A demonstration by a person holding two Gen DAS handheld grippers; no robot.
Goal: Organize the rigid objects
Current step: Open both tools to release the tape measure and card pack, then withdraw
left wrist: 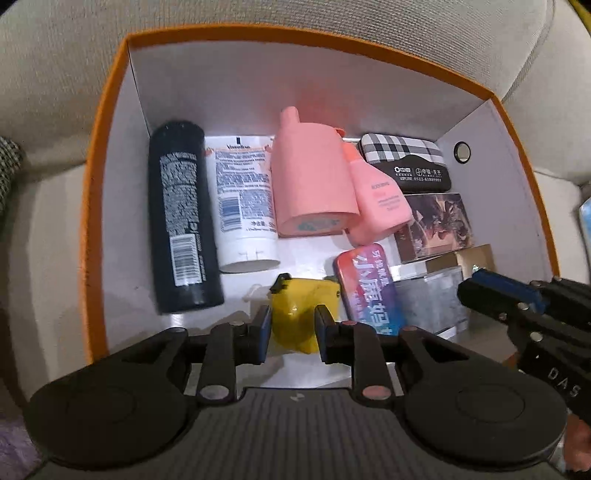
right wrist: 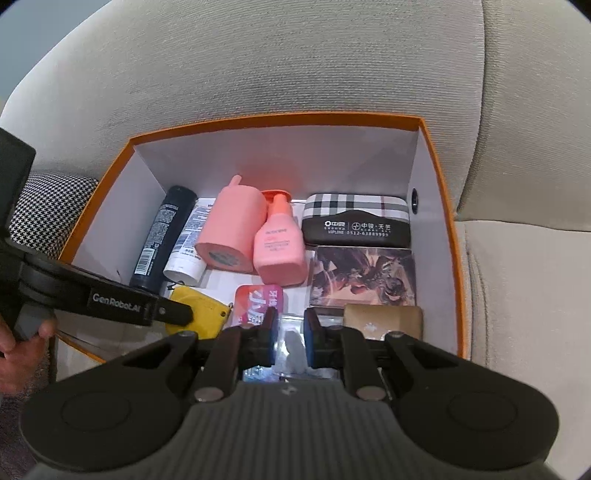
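Observation:
An orange box (left wrist: 295, 35) with white inner walls stands on a beige sofa and holds the sorted things. A yellow tape-measure-like thing (left wrist: 295, 314) lies on the box floor near the front wall. My left gripper (left wrist: 291, 321) points down with that yellow thing between its jaws, and the pads look slightly off it. My right gripper (right wrist: 290, 332) hovers over a clear plastic box (right wrist: 291, 343) at the front right, its jaws a narrow gap apart with nothing gripped. From the left wrist view the right gripper (left wrist: 469, 286) reaches in at the right.
Lying in the box are a black bottle (left wrist: 181, 221), a white tube (left wrist: 243, 206), two pink bottles (left wrist: 310, 177), a plaid case (left wrist: 402, 155), a patterned box (left wrist: 436, 225), a gold box (left wrist: 465, 258) and a red-blue tin (left wrist: 369, 291). A houndstooth cushion (right wrist: 48, 210) lies to the left.

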